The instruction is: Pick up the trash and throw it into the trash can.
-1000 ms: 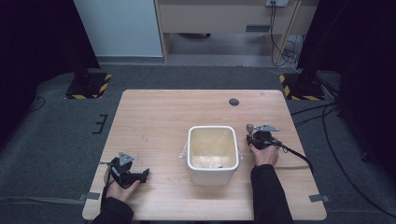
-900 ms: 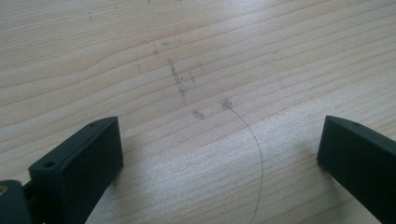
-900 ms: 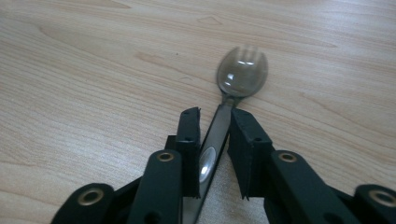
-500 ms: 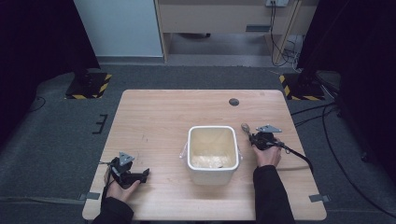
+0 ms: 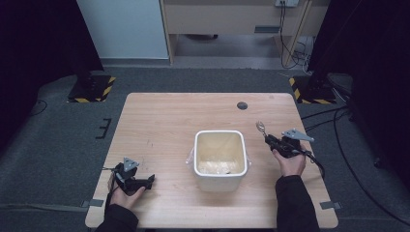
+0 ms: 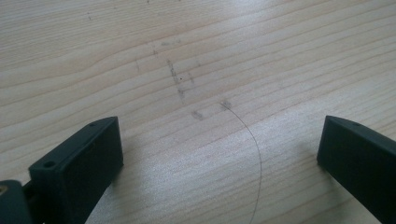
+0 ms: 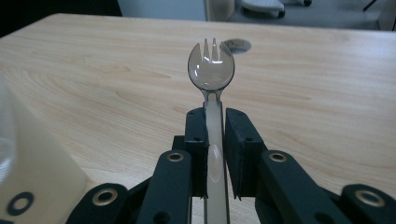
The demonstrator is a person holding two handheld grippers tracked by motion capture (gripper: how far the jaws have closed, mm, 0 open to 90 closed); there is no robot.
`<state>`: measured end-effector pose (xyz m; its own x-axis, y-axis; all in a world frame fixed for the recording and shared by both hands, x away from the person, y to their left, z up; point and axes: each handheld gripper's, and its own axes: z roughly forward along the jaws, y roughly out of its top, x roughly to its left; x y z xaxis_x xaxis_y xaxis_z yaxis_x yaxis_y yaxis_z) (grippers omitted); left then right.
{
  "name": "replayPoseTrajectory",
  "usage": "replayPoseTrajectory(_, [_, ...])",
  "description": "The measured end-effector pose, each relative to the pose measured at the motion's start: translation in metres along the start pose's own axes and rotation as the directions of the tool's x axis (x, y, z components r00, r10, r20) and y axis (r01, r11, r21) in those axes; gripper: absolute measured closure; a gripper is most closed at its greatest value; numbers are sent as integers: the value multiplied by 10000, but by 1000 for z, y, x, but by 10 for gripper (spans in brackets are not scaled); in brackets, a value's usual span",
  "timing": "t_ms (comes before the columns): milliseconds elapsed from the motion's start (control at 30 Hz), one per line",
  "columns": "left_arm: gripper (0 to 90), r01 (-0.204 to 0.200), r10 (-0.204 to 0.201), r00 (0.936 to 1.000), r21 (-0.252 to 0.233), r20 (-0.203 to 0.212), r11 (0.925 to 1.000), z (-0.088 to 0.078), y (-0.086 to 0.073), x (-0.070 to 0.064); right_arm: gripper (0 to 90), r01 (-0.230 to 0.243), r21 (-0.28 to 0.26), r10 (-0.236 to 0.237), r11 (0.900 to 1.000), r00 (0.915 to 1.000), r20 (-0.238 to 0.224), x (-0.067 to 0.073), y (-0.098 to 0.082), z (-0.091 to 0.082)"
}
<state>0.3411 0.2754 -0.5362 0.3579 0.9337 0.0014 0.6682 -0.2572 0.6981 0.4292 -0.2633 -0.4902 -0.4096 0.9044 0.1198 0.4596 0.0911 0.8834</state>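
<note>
Between our right gripper's (image 7: 215, 140) jaws sits the clear plastic spork (image 7: 212, 70): jaws pinched on its handle, bowl and tines sticking out ahead, lifted off the table (image 5: 164, 125). From the high view, that gripper (image 5: 270, 140) is right of the white tub (image 5: 220, 159), spork (image 5: 261, 127) angled away from us, clear of the tub rim. Tub holds pale, lumpy contents at the bottom; a bit of clear plastic sticks out at its left side. Dark round grommet (image 5: 242, 105) sits beyond, near the far edge, well apart. Our left gripper (image 5: 145, 181) rests at the near-left corner, jaws spread wide over bare scuffed wood (image 6: 187, 88), nothing between them. Nothing blocks the path between spork and tub.
</note>
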Motion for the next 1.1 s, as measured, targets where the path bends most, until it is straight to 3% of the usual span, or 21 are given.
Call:
replayPoseTrajectory(200, [0,-4,4,10000,0,-3,10000,0,0,0,798,166,-542,-178,9984,9996,-210,3,9,-17])
replayPoseTrajectory(467, [0,-30,30,10000,-2,21,10000,0,0,-1,798,-11,-1495,-78,9888,9982,-589,7,25,-39])
replayPoseTrajectory(833, [0,-78,78,9999,-8,63,10000,0,0,-1,798,-31,-2592,-272,9658,9932,-1131,22,48,-67])
replayPoseTrajectory(1100, [0,-79,79,9999,-8,68,10000,0,0,-1,797,-153,-3104,-441,9505,9821,-1833,36,59,-80])
